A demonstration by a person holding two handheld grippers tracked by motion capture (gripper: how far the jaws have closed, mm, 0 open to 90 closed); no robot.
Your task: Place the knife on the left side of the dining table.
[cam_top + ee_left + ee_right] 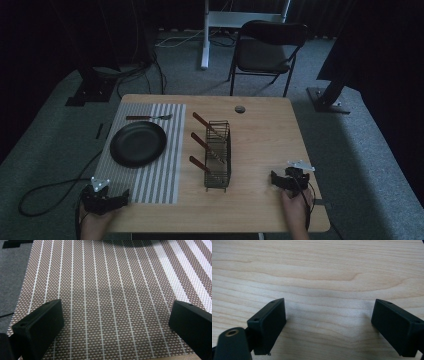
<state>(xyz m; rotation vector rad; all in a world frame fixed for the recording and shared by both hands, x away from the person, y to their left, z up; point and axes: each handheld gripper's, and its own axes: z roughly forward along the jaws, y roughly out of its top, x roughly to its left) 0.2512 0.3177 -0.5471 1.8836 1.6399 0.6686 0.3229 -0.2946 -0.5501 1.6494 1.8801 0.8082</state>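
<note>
My left gripper [119, 198] rests at the table's near left corner on the front edge of a striped placemat [160, 175]. In the left gripper view its jaws [116, 312] stand wide open over the woven mat [110, 277], with nothing between them. My right gripper [278, 179] sits near the front right of the wooden table [265, 140]. In the right gripper view its jaws [328, 308] are also open, over bare wood [322, 270]. A hand holds each gripper from the table's near edge.
A black plate [138, 143] lies on the placemat, with a fork [149, 117] beyond it. A wire basket [218, 152] at mid-table holds three brown-handled utensils [199, 141]. A round grommet [240, 109] sits near the far edge. A folding chair [267, 50] stands behind the table.
</note>
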